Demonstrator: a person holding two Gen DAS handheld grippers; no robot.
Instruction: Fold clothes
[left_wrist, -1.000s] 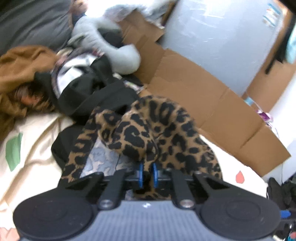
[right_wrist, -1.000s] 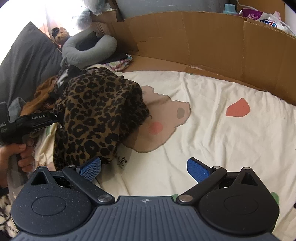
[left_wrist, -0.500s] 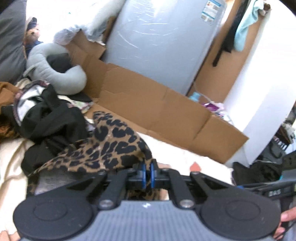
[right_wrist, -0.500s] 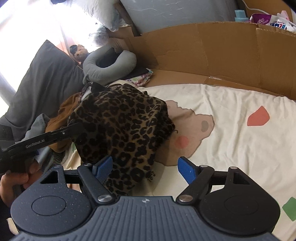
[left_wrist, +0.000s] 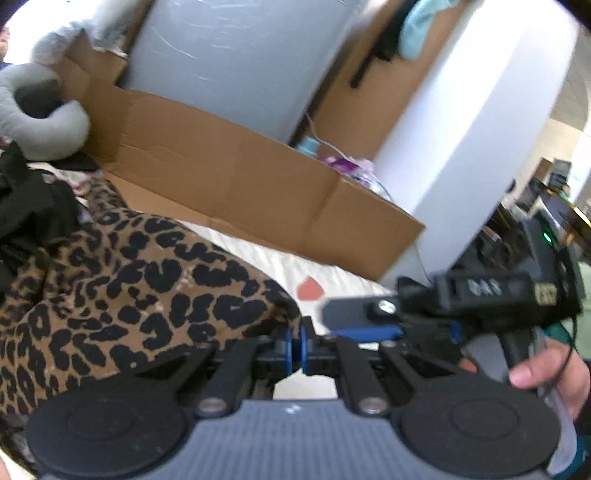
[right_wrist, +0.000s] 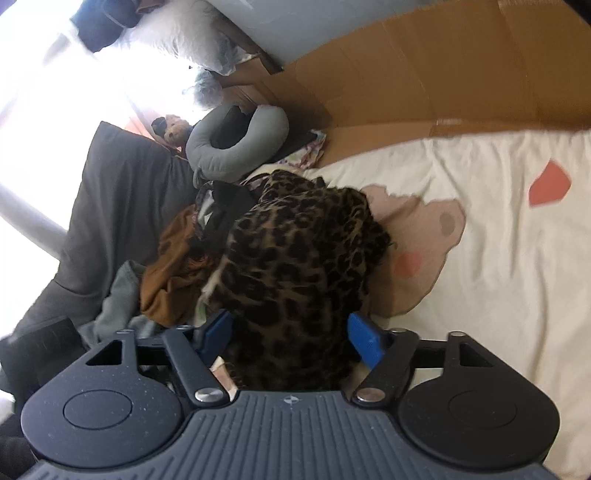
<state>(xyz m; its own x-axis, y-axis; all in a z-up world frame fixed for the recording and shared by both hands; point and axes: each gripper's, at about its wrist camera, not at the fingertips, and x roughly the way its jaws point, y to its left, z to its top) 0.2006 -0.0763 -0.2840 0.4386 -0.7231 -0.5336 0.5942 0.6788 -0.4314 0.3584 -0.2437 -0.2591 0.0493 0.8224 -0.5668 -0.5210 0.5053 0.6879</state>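
Observation:
A leopard-print garment (left_wrist: 129, 280) hangs bunched from my left gripper (left_wrist: 294, 346), which is shut on its edge and holds it above the bed. In the right wrist view the same garment (right_wrist: 295, 258) fills the space between my right gripper's (right_wrist: 290, 338) open blue fingers (right_wrist: 364, 341), which straddle its lower part. The right gripper also shows in the left wrist view (left_wrist: 424, 314), close to the right of the left fingertips.
A cream bedsheet (right_wrist: 498, 258) with coloured shapes lies under the garment. A pile of other clothes (right_wrist: 173, 269), a grey neck pillow (right_wrist: 236, 144) and a dark pillow (right_wrist: 122, 206) sit at the left. A cardboard wall (right_wrist: 443, 74) lines the far side.
My left gripper has lifted the leopard garment and swung right toward the right gripper. My right gripper has moved left and forward, so the garment now sits between its open fingers.

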